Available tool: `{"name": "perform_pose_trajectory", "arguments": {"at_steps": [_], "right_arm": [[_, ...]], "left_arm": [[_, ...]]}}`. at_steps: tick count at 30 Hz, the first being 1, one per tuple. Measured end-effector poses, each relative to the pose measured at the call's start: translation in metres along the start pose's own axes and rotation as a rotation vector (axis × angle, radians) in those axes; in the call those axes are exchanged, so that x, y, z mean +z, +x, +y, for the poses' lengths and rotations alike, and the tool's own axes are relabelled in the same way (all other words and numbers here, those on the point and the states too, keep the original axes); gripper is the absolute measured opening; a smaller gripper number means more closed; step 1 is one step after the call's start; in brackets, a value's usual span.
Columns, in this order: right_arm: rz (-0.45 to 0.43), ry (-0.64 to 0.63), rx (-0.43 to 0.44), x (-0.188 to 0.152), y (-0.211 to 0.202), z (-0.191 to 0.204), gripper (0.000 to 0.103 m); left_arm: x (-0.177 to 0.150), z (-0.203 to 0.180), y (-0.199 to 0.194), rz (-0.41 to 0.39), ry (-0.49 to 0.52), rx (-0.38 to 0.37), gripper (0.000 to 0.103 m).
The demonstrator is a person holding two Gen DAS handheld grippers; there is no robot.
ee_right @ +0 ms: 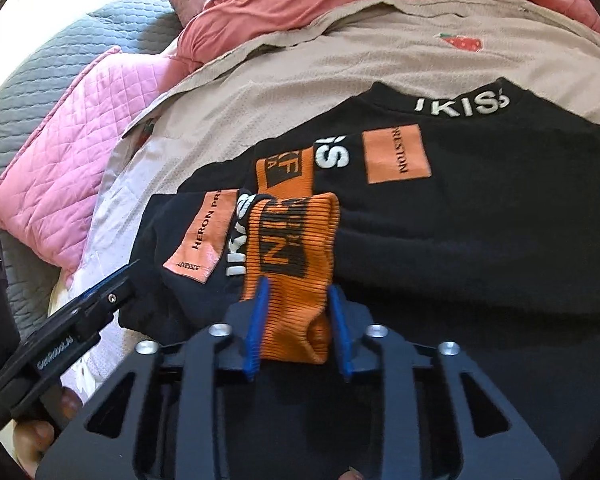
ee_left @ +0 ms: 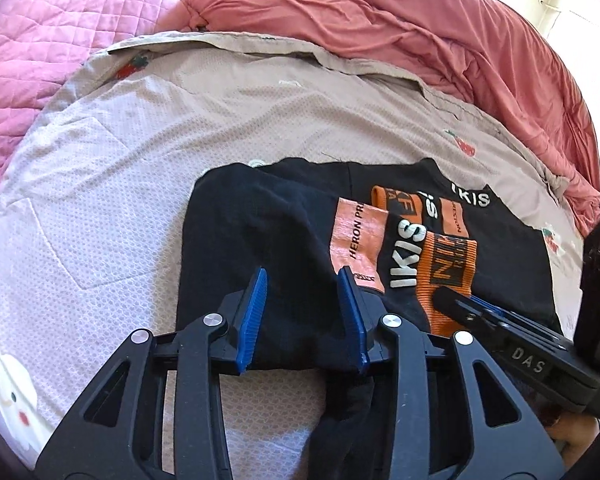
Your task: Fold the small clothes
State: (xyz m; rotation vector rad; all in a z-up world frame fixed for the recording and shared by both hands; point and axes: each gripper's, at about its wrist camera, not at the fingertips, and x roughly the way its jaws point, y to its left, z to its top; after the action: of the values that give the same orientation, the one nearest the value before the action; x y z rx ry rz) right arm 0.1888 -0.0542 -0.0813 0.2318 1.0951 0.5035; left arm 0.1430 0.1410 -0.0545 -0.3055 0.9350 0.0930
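Observation:
A black garment [ee_left: 284,248] with orange patches and white "IKIS" lettering lies partly folded on the bed; it also shows in the right wrist view [ee_right: 460,232]. My left gripper [ee_left: 304,280] is open, its blue fingers astride the black cloth of the folded left part. An orange ribbed cuff [ee_right: 296,260] lies between the blue fingers of my right gripper [ee_right: 298,288], whose jaws stand a little apart around it. The right gripper also shows in the left wrist view [ee_left: 460,300], over the orange cuff [ee_left: 444,272].
The bed is covered by a beige sheet [ee_left: 180,120] with strawberry prints. A pink quilt [ee_left: 60,32] lies at the back left and a rumpled coral blanket [ee_left: 420,32] at the back right. A grey quilt [ee_right: 60,48] lies at the far left.

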Motion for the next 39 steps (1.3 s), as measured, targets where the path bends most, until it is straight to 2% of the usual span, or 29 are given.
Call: {"name": "perform_pose_trajectory", "arguments": {"at_steps": [3,6,8,12,14,18,24,28,32,39], "right_arm": [[-0.007,-0.013,0.017,0.000,-0.006,0.001,0.013],[-0.022,-0.071,0.026,-0.002,-0.011,0.013,0.012],[-0.012,-0.104,-0.006,-0.001,-0.006,0.017,0.012],[0.010,-0.063,0.012,0.003,-0.002,0.006,0.009],[-0.038,-0.067,0.029,0.013,-0.019,0.002,0.009],[-0.136,-0.116,-0.008,0.037,-0.058,-0.002,0.009],[-0.223,-0.167,-0.206,0.065,-0.106,-0.047,0.009],[-0.246,-0.093,-0.298,0.068,-0.129,-0.107,0.008],[-0.226,-0.055,-0.327,0.061,-0.131,-0.148,0.008],[-0.190,-0.082,-0.343,0.034,-0.112,-0.165,0.008]], "left_arm": [[0.002,0.003,0.000,-0.002,-0.012,-0.001,0.030],[0.003,0.007,0.002,0.000,-0.021,-0.003,0.030],[0.004,0.009,0.004,0.003,-0.026,-0.005,0.031],[0.008,0.014,0.002,-0.006,-0.037,-0.010,0.031],[0.013,0.016,-0.005,-0.025,-0.046,-0.021,0.031],[0.018,0.017,-0.014,-0.067,-0.048,-0.035,0.034],[0.015,0.004,-0.007,-0.041,-0.004,-0.065,0.034],[0.010,-0.011,-0.005,-0.036,0.047,-0.083,0.035],[0.004,-0.024,0.000,-0.021,0.090,-0.087,0.035],[-0.003,-0.039,0.005,-0.002,0.128,-0.089,0.037]]}}
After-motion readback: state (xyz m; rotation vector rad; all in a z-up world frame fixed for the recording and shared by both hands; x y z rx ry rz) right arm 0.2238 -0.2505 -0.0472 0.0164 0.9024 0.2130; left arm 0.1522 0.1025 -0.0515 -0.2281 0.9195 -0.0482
